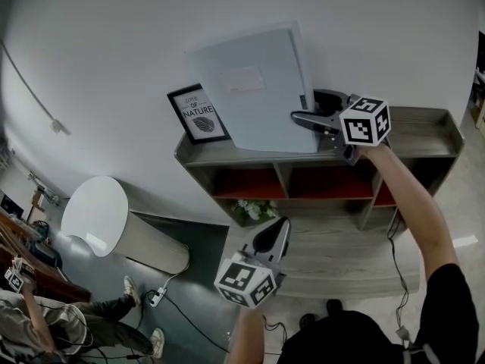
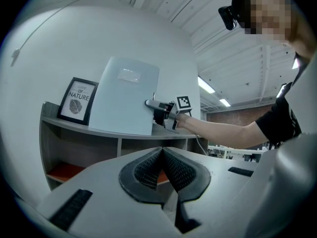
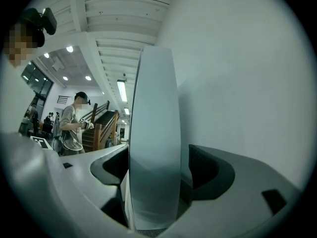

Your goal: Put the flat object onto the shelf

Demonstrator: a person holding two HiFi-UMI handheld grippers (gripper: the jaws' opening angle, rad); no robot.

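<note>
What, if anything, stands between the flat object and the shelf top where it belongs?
Nothing visible: the flat object already stands on the shelf top, leaning on the wall beside the framed picture, the right tongs open around its edge.

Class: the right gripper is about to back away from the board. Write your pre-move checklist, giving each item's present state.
1. Board on shelf top: ok, its lower edge rests there.
2. Board against wall: cannot tell, contact is hidden behind it.
3. Right gripper released: ok, jaws apart either side of the board.
4. Left gripper out of the way: ok, shut, empty, apart from the shelf.
5. Framed print clear of board: cannot tell, they overlap in view.
</note>
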